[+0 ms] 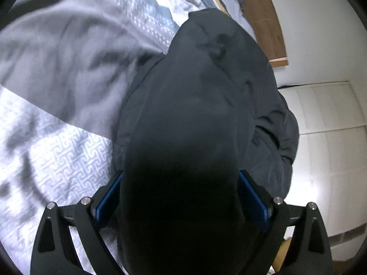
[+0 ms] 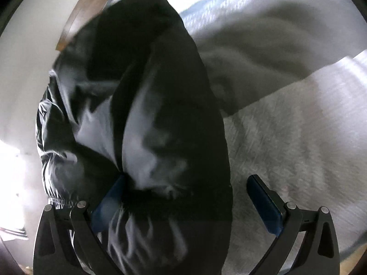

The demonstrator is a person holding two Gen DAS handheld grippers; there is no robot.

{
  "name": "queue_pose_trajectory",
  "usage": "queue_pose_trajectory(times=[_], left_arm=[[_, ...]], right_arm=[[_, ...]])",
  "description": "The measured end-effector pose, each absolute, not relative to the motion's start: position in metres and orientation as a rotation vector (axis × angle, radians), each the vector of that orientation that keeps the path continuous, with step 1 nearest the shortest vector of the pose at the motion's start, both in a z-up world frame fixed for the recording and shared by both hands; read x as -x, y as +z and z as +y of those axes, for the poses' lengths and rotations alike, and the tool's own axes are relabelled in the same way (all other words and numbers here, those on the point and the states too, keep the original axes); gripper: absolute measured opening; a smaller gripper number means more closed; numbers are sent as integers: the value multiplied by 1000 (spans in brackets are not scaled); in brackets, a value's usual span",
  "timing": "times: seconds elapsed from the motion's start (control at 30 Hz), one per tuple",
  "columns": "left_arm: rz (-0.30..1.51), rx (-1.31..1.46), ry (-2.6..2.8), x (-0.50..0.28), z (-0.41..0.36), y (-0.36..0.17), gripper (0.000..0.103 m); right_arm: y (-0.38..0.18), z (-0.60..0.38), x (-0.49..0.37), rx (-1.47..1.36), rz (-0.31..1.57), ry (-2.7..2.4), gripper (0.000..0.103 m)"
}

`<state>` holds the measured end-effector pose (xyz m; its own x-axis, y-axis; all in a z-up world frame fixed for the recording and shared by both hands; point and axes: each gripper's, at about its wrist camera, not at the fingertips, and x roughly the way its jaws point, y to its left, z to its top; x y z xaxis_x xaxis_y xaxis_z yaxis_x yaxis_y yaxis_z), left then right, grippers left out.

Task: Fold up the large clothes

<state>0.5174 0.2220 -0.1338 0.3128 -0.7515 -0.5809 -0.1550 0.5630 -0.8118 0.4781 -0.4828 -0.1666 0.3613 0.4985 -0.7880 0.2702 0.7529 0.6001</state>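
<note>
**Dark jacket lifted over the bed, both ends pinched**

The bed (image 1: 57, 151), covered in a pale patterned duvet with a grey blanket (image 1: 64, 68) across it, fills the left of the left wrist view and the right of the right wrist view. A wooden headboard (image 1: 259, 16) runs along its far edge, against a white wall.

The jacket (image 1: 206, 105), a large dark garment, hangs in front of both cameras, seemingly raised off the bed. Its long axis runs straight away from each hand-held gripper, from the near pads to a far tip by the headboard.

The left hand-held gripper (image 1: 180, 197) has its blue pads pressed against a thick bunch of the fabric, which fills the whole gap between them. The right hand-held gripper (image 2: 185, 204) stands wider: the cloth lies against its left pad, while the right pad shows bare with a gap beside it, so I cannot tell if it truly pinches. Neither is clearly nearer to the jacket.

The right wrist view alone shows the shiny, gathered lining at the jacket's left side. The left wrist view alone shows a white panelled door (image 1: 325, 123) at right.

The coming move likely lays the jacket flat on the bed.
</note>
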Motion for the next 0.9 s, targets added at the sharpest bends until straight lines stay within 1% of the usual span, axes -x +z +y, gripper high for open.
queue_pose_trajectory(times=[0.33,0.5,0.63,0.9], left_arm=[[1217,986,-627,-531,216,-161,96],[1207,1000,-652,-531,208,-162,98],[1207,994,-654,-529,206,-165,98],[1218,939,-634,-534,191,-166,102]], right_arm=[[-196,-480,-505,-797,1248,291,103],[-200,-468,-519,-823,1249,348,103],[-201,-439,-536,-830,1265,445,102],[-211,-429,-556,-830,1294,421,103]])
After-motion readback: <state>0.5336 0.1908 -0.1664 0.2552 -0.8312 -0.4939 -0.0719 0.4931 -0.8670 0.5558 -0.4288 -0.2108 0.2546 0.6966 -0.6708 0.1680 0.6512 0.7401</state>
